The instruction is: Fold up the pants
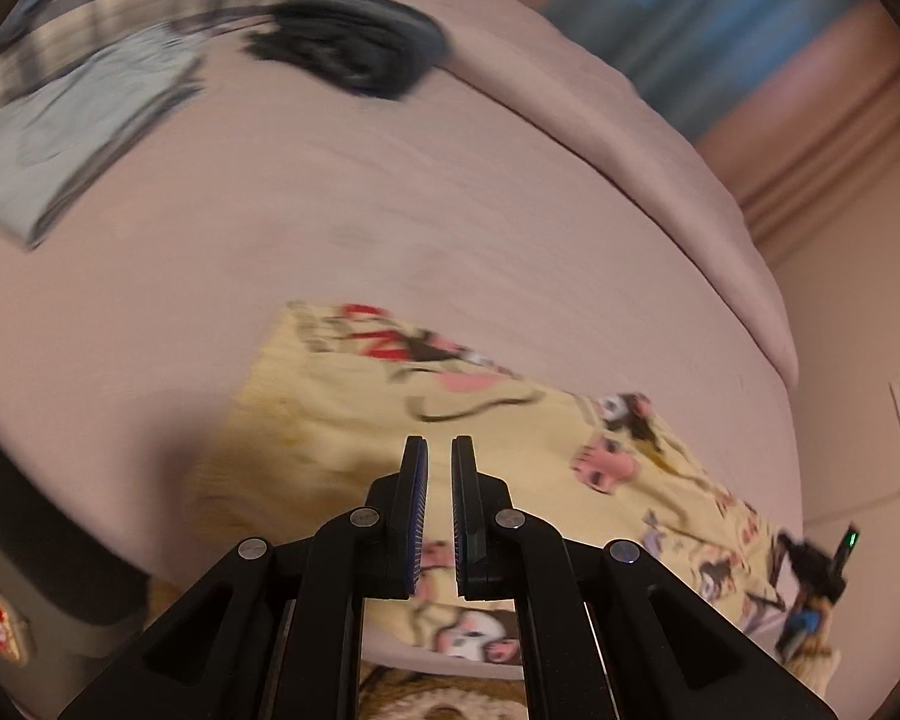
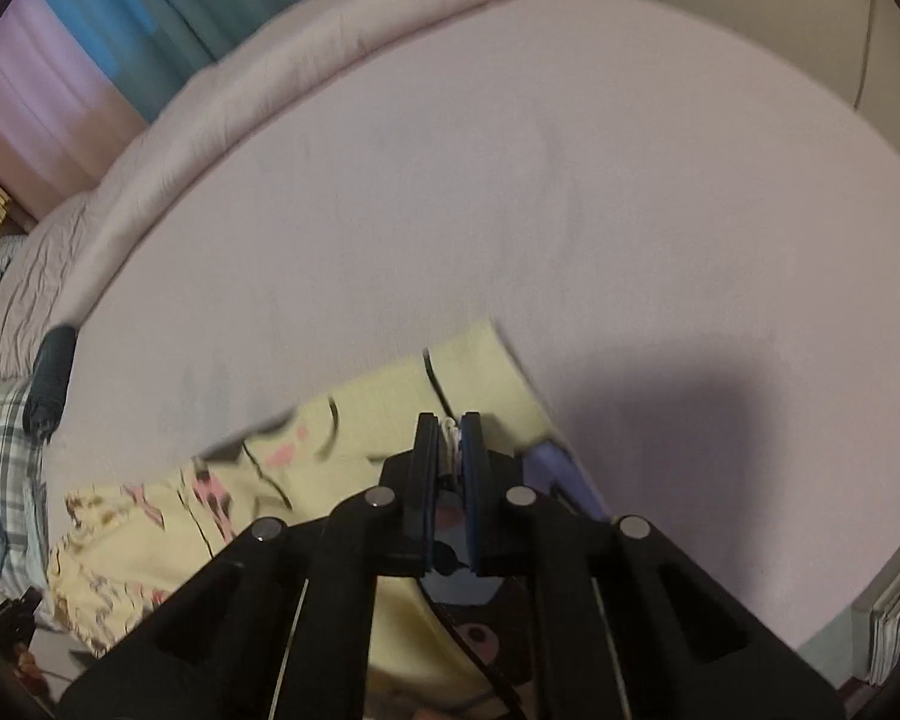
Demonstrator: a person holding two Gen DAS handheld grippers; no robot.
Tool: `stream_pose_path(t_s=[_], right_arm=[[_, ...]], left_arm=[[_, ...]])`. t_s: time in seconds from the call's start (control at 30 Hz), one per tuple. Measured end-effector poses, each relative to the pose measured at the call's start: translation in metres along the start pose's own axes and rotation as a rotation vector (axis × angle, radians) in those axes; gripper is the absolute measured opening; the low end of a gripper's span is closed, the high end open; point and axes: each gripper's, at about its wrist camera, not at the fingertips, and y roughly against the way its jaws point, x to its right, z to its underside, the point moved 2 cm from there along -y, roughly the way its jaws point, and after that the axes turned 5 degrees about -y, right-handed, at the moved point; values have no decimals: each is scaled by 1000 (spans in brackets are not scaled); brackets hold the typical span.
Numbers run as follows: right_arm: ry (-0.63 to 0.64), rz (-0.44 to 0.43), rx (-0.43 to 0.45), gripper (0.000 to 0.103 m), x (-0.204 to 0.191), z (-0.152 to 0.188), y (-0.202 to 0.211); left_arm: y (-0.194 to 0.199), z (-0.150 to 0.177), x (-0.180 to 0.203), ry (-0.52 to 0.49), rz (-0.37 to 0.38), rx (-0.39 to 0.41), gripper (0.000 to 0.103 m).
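The yellow printed pants [image 1: 354, 420] lie on the mauve bed [image 1: 450, 228], near its front edge. The left gripper [image 1: 439, 450] hovers over them, its jaws a narrow slit apart with nothing between. The right gripper [image 2: 448, 429] is clenched on a pants edge. Beyond the pants the sheet runs bare to the rolled duvet [image 2: 306, 54]. Dark clothes [image 1: 354, 42] and plaid fabric [image 1: 120, 6] sit far from the pants.

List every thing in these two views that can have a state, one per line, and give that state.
Yellow printed pants: spread on the bed, partly folded, one edge pinched.
Left gripper: jaws nearly closed, narrow gap, nothing visibly held.
Right gripper: jaws shut on pants fabric.
Dark garment: bunched up.
Plaid garment: lying loose; blurred.
Bed sheet: smooth.
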Motion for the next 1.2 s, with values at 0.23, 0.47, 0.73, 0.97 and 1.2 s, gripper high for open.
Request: stream_pose_path(t_s=[0.23, 0.47, 0.73, 0.97, 1.2], right_arm=[[17, -8, 43, 8, -14, -37, -7], [-28, 87, -17, 44, 17, -24, -21], [-170, 77, 39, 49, 65, 31, 75], [-243, -64, 14, 30, 68, 77, 66], [-305, -54, 27, 25, 61, 74, 40]], left_arm=[[-19, -3, 43, -102, 29, -31, 15], [-37, 13, 55, -117, 2, -119, 41], [-54, 36, 81, -162, 34, -204, 42], [-71, 48, 101, -196, 60, -266, 42], [-68, 55, 94, -185, 44, -281, 42]])
